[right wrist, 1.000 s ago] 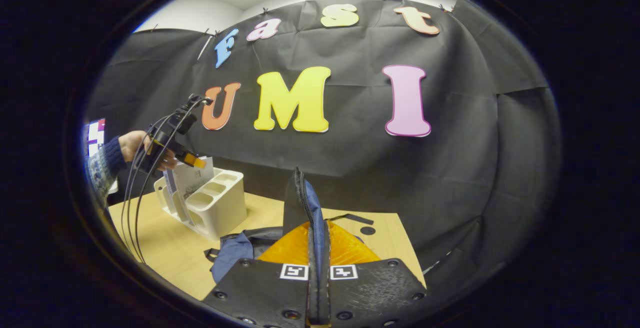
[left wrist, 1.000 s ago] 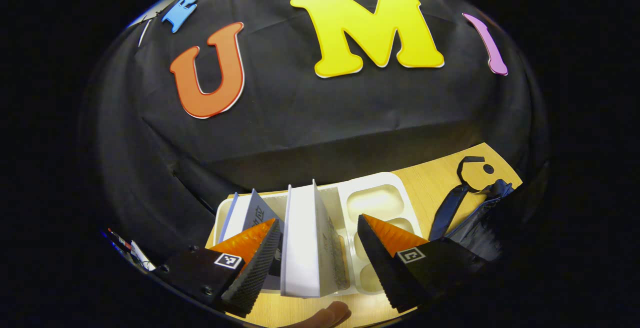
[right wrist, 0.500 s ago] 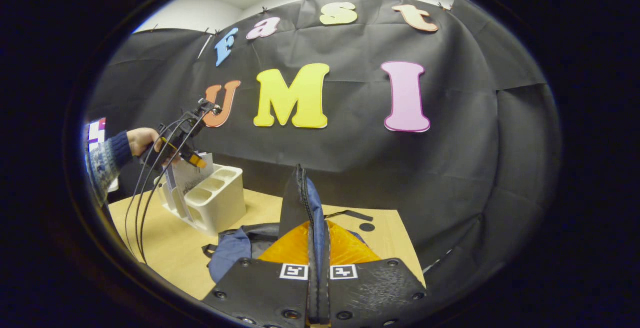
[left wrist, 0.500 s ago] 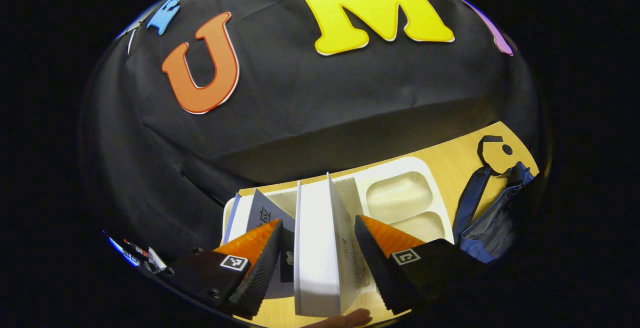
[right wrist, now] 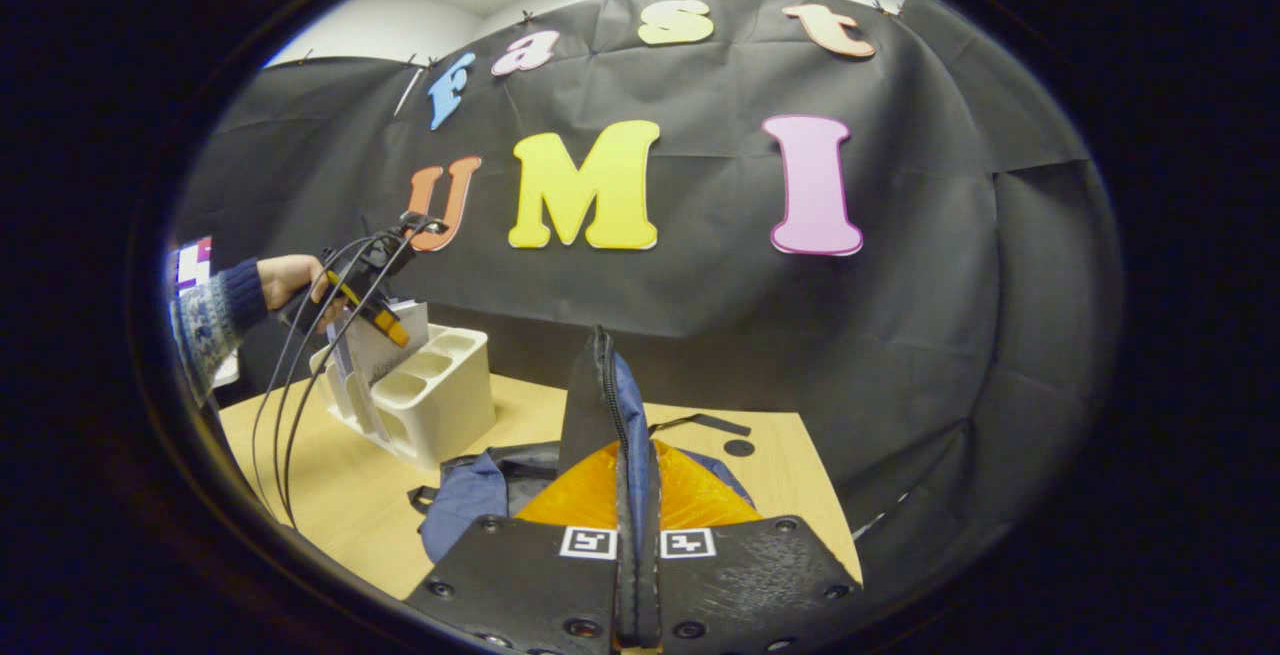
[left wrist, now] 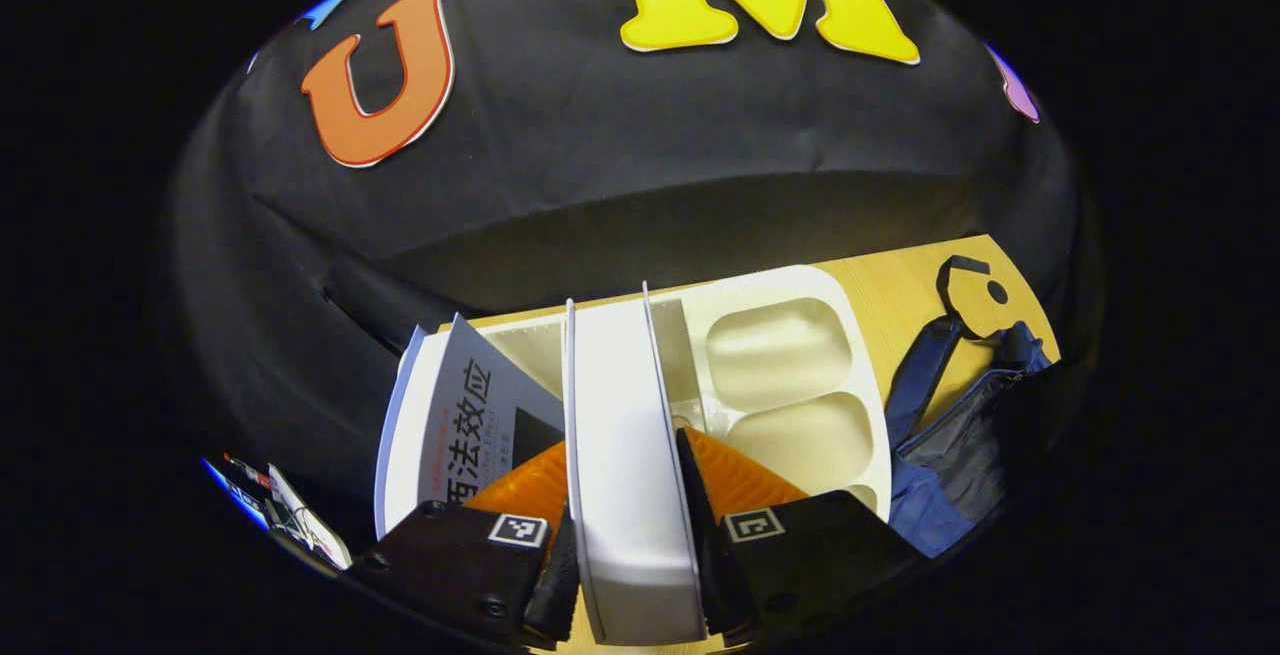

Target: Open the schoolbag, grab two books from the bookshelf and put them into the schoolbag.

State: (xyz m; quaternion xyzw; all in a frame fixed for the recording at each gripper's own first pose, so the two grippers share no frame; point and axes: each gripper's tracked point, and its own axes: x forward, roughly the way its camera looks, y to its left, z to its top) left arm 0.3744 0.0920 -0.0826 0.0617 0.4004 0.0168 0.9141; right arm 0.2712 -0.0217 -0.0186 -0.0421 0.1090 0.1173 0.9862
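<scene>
While both grippers are busy, notes run view by view.

Left gripper view
- left gripper (left wrist: pixel 628 555): jaws narrowed onto the white book (left wrist: pixel 628 455), one finger on each cover; looks clamped.
- white book: stands upright on edge in the bookshelf (left wrist: pixel 800 285), straight ahead between the fingers, long axis running away from the camera.
- second book (left wrist: pixel 470 405): grey cover, leans just left of the white one in the same rack, touching or nearly touching the left finger.
- bookshelf: white rack on the wooden table (left wrist: pixel 890 285); two empty compartments to the right of the held book.
- schoolbag (left wrist: pixel 960 445): blue-black, right of the rack, near it.
- coming move (judgement): lift straight up along the slot, then swing right to the bag; rack divider and the leaning grey book are what could snag.

Right gripper view
- right gripper (right wrist: pixel 637 535): fingers pressed together on an upright flap of the schoolbag (right wrist: pixel 470 495), zipper edge running up between them; holds the bag mouth up.
- left gripper (right wrist: pixel 385 320): far left, held by a hand (right wrist: pixel 290 280) with a dark sleeve, cables hanging; sits at the top of the book in the bookshelf (right wrist: pixel 440 405).
- nearer hand: left one is at the books; right stays at the bag.
- path: bare table between rack and bag; raised flap is the thing to clear.
- progress (judgement): first book gripped, not yet out.
</scene>
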